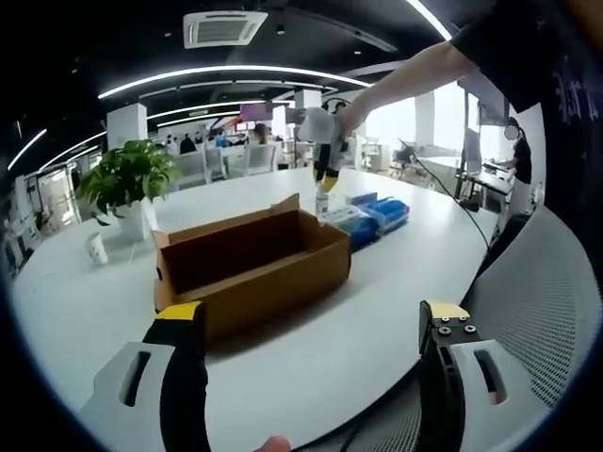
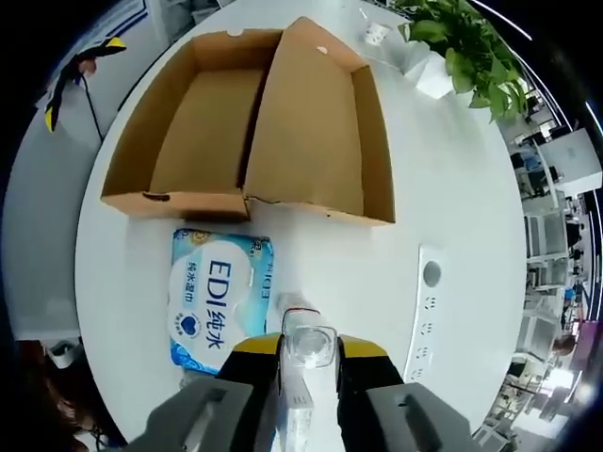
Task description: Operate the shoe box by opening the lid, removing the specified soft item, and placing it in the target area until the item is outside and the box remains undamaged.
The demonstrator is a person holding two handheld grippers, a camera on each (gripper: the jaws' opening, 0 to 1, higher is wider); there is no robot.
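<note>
Brown cardboard shoe box [image 2: 254, 122] open, empty, mid white table [image 2: 452, 188]. Right tool [image 2: 308, 363] clamped on clear-wrapped soft pack [image 2: 306, 353] above blue tissue packs [image 2: 219, 299] beside box: placing remains. Left tool [image 1: 311, 363] apart, idle near table edge.

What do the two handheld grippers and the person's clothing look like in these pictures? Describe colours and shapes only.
The left gripper has black jaws with yellow tips on pale grey bodies. The right gripper matches: black jaws, yellow tips, grey housing. The person wears a dark short sleeve.
</note>
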